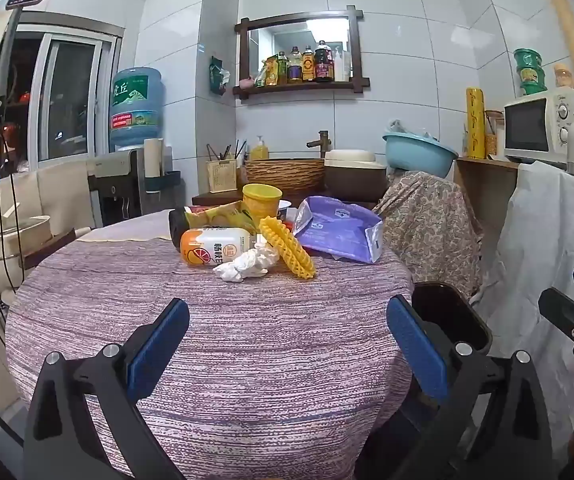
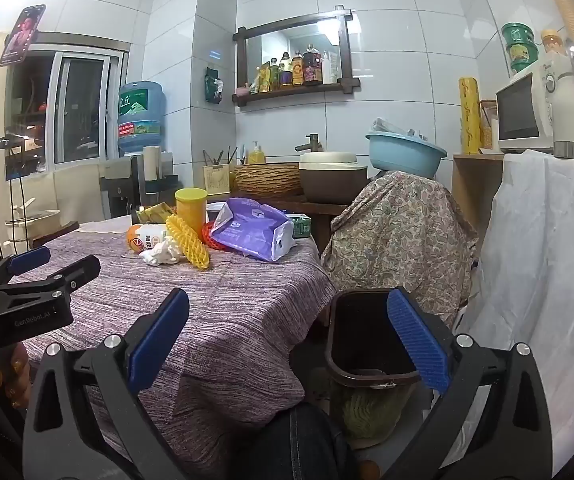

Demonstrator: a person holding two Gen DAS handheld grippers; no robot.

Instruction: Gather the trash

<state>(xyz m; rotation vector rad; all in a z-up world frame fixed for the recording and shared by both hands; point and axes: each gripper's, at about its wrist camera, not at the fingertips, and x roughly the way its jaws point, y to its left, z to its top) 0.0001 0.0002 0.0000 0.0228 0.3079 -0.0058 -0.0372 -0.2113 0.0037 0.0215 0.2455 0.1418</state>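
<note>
A pile of trash lies at the far side of the cloth-covered table [image 1: 207, 340]: an orange-and-white bottle [image 1: 215, 246] on its side, a crumpled white tissue [image 1: 247, 264], a yellow foam net [image 1: 287, 254], a purple bag [image 1: 339, 232], a yellow cup [image 1: 261, 200] and a snack bag [image 1: 215, 216]. My left gripper [image 1: 287, 340] hovers open over the table's near part, well short of the pile. My right gripper [image 2: 287, 344] is open too, between the table's corner and a dark bin [image 2: 367, 340] on the floor. The right wrist view also shows the tissue [image 2: 163, 254], net [image 2: 189, 244] and purple bag [image 2: 251, 230].
A chair under a floral cloth [image 2: 399, 232] stands behind the bin, and a white sheet [image 2: 547, 260] hangs to the right. A red net [image 2: 209, 236] and green carton [image 2: 301, 224] lie beside the purple bag. A person's knee [image 2: 299, 440] is under the table's edge.
</note>
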